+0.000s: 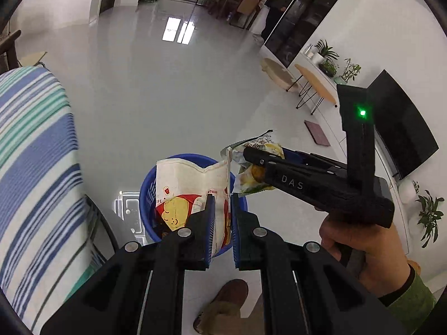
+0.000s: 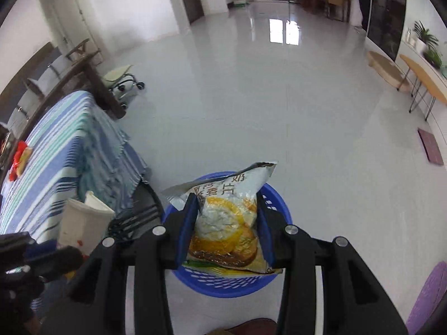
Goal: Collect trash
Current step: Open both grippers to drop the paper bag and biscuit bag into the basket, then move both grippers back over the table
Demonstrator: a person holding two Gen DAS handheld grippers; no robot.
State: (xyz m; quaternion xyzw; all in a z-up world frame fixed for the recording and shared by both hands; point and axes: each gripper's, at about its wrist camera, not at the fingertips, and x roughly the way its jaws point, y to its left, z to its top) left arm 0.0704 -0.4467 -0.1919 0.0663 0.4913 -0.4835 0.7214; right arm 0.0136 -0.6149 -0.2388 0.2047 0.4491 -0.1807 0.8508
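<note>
A blue plastic basket [image 1: 145, 195] stands on the floor; it also shows in the right wrist view [image 2: 223, 287]. My left gripper [image 1: 223, 198] is shut on a white and red paper snack carton [image 1: 184, 184] and holds it over the basket. The carton also shows at the left of the right wrist view [image 2: 81, 223]. My right gripper [image 2: 227, 198] is shut on a silver and yellow snack bag [image 2: 226, 223], held above the basket. In the left wrist view the right gripper [image 1: 251, 156] and its bag [image 1: 251, 178] hang at the basket's right.
A table with a blue and green striped cloth [image 1: 30, 153] stands left of the basket, also in the right wrist view [image 2: 61, 150]. My shoe [image 1: 229, 298] is just behind the basket. A TV [image 1: 402, 128], side tables [image 1: 315, 83] and plants line the right wall. A person [image 1: 282, 2] stands far back.
</note>
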